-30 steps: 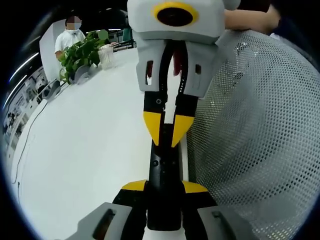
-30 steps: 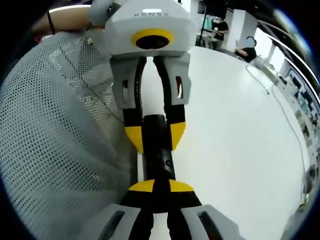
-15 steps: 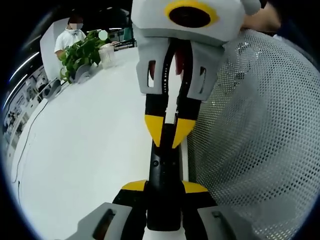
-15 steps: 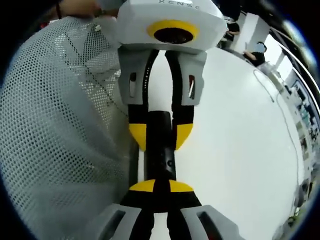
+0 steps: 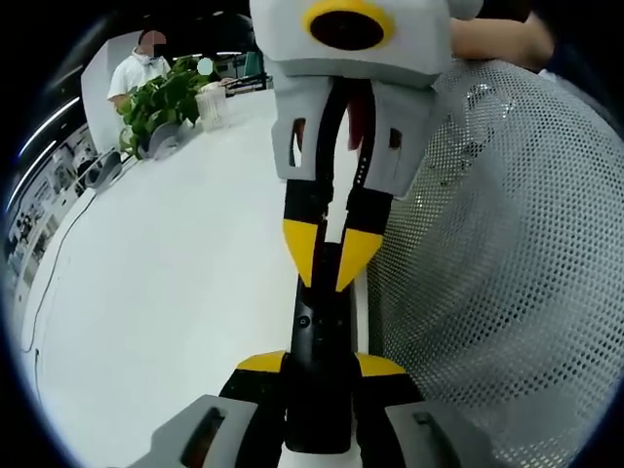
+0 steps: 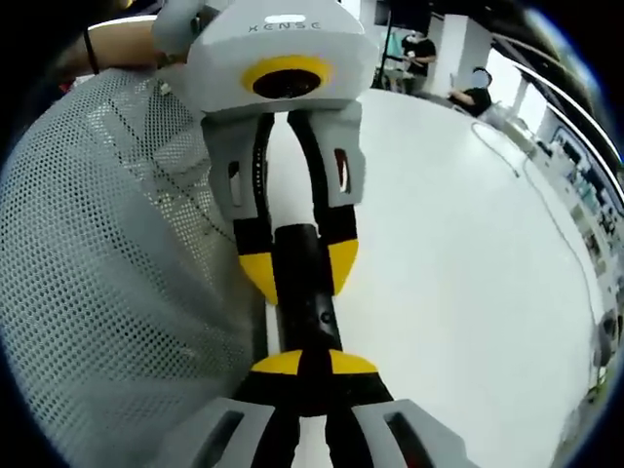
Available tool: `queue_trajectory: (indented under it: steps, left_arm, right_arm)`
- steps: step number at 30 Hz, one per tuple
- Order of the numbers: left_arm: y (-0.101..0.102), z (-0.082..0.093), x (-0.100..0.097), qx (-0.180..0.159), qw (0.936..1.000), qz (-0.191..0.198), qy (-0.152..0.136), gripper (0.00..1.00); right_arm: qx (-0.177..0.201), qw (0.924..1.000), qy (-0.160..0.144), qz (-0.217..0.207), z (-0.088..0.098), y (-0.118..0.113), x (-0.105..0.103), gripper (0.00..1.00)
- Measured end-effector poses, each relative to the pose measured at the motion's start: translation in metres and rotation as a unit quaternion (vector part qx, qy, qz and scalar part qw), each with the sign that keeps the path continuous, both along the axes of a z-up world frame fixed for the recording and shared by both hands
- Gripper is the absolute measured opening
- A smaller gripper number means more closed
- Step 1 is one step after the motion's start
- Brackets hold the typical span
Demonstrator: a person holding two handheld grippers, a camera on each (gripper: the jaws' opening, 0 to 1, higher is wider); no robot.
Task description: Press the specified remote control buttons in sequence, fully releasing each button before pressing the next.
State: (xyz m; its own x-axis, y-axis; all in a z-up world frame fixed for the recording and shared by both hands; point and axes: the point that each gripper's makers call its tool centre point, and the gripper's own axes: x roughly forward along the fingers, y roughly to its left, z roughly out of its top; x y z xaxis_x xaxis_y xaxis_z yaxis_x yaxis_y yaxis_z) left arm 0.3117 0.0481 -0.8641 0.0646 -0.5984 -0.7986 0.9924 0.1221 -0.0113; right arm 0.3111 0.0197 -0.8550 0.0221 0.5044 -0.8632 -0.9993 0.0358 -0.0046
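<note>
A slim black remote control (image 5: pixel 317 331) lies lengthwise over a white table (image 5: pixel 166 283). My left gripper (image 5: pixel 320 363) is shut on its near end, the yellow-tipped jaws on either side of it. My right gripper (image 5: pixel 327 268) comes in from the top with its yellow tips close together on the remote's far end. In the right gripper view, my right gripper (image 6: pixel 314 363) has its jaws nearly together at the near end of the remote control (image 6: pixel 307 312). The left gripper (image 6: pixel 297 273) clamps the far end.
A large white mesh surface (image 5: pixel 497 263) stands close beside the remote and fills the left of the right gripper view (image 6: pixel 107 263). A potted plant (image 5: pixel 161 102) and a person (image 5: pixel 136 68) are at the table's far end. A thin cable (image 6: pixel 546 205) runs across the table (image 6: pixel 458 244).
Both views wobble a little. The grippers came slightly closer together half a second ago and have drawn back. The remote stays held in the same place.
</note>
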Motion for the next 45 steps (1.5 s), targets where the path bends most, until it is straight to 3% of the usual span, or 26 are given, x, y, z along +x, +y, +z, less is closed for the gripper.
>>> queue_trajectory:
  steps: [10, 14, 16, 29, 33, 36, 45]
  left_arm:
    - [0.0002, 0.0001, 0.0000, 0.002, 1.0000, -0.003, 0.001, 0.25]
    - [0.0002, 0.0002, 0.0000, 0.008, 1.0000, -0.003, 0.002, 0.25]
    - [0.0004, 0.0001, 0.0002, 0.007, 1.0000, -0.003, 0.002, 0.25]
    - [0.0002, 0.0001, 0.0000, 0.004, 1.0000, -0.006, 0.000, 0.25]
    - [0.0001, 0.0000, 0.0000, 0.002, 1.0000, -0.007, -0.001, 0.25]
    - [0.0000, 0.0002, -0.0001, 0.001, 1.0000, -0.007, -0.001, 0.25]
    - [-0.0002, 0.0003, 0.0000, -0.002, 1.0000, -0.002, -0.001, 0.25]
  right_arm:
    - [-0.006, 1.0000, -0.002, 0.007, 0.0005, -0.0007, 0.0001, 0.04]
    - [-0.022, 0.9995, -0.018, 0.016, 0.0000, -0.0061, 0.0040, 0.00]
    - [-0.012, 0.9999, 0.006, 0.000, 0.0004, -0.0057, -0.0001, 0.02]
    - [-0.033, 0.9989, -0.018, 0.027, -0.0017, -0.0050, -0.0009, 0.03]
    - [-0.050, 0.9984, -0.006, 0.027, -0.0024, -0.0041, 0.0009, 0.02]
    - [-0.045, 0.9988, 0.004, 0.016, -0.0020, -0.0055, 0.0015, 0.03]
    - [-0.018, 0.9998, -0.004, 0.011, -0.0008, -0.0059, -0.0002, 0.03]
